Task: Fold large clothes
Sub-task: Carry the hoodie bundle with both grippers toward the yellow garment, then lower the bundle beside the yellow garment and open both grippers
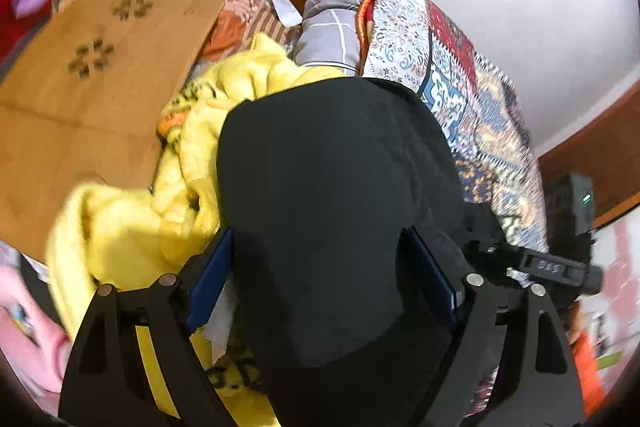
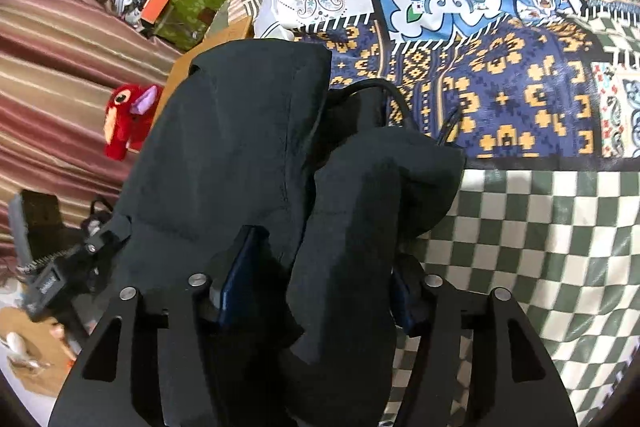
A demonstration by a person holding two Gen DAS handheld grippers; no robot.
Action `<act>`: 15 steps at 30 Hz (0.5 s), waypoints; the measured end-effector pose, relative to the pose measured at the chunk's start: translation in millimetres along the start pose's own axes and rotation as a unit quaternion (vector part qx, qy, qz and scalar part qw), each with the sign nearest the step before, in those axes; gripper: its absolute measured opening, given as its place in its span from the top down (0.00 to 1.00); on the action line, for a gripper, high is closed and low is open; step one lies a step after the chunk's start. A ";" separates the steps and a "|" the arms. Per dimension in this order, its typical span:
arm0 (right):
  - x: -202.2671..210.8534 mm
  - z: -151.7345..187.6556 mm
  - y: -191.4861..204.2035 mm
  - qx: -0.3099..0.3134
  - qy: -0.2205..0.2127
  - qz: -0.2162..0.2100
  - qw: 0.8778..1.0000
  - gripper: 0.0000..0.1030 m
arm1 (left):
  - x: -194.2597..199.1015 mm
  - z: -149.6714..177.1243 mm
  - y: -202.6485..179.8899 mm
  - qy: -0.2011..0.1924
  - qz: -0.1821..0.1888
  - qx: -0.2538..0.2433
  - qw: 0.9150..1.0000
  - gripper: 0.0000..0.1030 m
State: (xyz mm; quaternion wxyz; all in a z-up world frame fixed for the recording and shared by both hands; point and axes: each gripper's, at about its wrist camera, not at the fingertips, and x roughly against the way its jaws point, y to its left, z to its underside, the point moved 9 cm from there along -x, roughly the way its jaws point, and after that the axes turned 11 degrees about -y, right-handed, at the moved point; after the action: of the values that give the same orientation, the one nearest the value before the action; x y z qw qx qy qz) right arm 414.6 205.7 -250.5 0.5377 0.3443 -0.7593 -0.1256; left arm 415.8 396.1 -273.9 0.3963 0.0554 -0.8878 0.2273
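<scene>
A large black garment fills the middle of the left wrist view and drapes between the blue pads of my left gripper, which is shut on it. In the right wrist view the same black garment hangs bunched in thick folds over my right gripper, which is shut on a fold of it. The other gripper's black frame shows at the garment's left edge. A crumpled yellow garment lies to the left under the black one.
A patterned patchwork cloth and a green checkered cloth cover the surface. A brown cardboard sheet lies left. A grey checked pillow sits behind. A red plush toy lies on a striped blanket.
</scene>
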 end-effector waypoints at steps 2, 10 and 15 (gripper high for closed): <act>10.8 1.3 -3.6 0.016 -0.001 0.010 1.000 0.41 | 6.9 -2.5 -8.8 -0.004 -0.029 -0.037 0.999 0.17; 81.5 -6.5 -13.1 0.083 -0.069 0.065 0.992 0.40 | 55.6 0.0 -81.5 -0.065 -0.051 -0.199 0.976 0.17; 103.2 -2.8 20.9 0.143 -0.108 0.041 0.983 0.40 | 53.1 15.9 -85.8 -0.068 -0.101 -0.238 0.964 0.17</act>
State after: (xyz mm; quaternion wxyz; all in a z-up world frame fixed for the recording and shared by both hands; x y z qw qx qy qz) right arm 390.0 153.6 -162.3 0.4028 0.3703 -0.8365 -0.0303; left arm 392.8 316.9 -213.6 0.3580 0.0640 -0.9309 -0.0354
